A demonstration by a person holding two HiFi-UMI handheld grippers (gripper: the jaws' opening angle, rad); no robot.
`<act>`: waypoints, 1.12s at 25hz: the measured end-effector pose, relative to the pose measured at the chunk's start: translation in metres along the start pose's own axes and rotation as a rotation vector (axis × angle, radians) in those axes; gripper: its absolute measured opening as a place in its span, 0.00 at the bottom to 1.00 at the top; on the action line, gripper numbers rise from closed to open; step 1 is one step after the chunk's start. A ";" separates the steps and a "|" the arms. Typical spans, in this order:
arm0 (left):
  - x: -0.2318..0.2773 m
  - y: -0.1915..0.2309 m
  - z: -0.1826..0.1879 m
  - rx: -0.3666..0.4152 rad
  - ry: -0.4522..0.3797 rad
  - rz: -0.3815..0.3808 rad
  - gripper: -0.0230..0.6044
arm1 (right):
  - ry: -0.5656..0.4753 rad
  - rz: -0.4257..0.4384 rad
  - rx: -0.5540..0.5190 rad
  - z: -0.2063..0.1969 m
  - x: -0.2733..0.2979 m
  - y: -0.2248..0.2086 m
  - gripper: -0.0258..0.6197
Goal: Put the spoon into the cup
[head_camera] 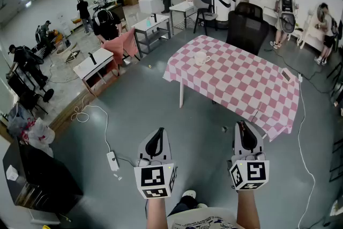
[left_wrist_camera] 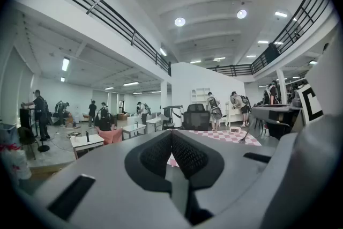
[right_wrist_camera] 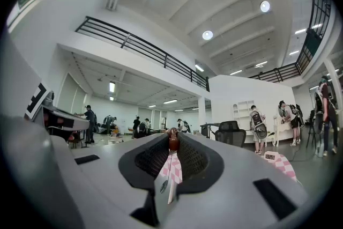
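Checked table; cup in head view only; R tongs on spoon, L tongs closed, empty.

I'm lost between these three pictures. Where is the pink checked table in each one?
Head view: the pink checked table sits at upper centre-right.
Left gripper view: low, just right of centre, past the jaws.
Right gripper view: one corner at the lower right, and a sliver shows through the jaw gap.
Shared landmark: the black office chair behind the table.
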State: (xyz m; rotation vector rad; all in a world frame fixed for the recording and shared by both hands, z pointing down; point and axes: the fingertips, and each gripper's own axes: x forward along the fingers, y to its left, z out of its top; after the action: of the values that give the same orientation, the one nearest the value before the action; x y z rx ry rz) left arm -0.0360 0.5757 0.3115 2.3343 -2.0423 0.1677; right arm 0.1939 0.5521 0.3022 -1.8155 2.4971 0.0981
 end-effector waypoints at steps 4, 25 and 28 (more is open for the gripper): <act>-0.001 0.000 0.001 -0.001 -0.002 0.002 0.06 | -0.002 0.002 -0.003 0.002 -0.001 0.000 0.13; 0.037 0.029 -0.004 -0.004 0.002 -0.015 0.06 | -0.019 -0.051 0.024 -0.005 0.036 0.003 0.13; 0.050 0.038 -0.007 0.001 0.004 -0.027 0.06 | -0.018 -0.071 0.033 -0.010 0.049 0.004 0.13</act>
State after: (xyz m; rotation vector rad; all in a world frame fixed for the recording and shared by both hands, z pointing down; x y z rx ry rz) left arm -0.0675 0.5218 0.3219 2.3595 -2.0084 0.1722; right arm 0.1749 0.5065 0.3087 -1.8796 2.4043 0.0697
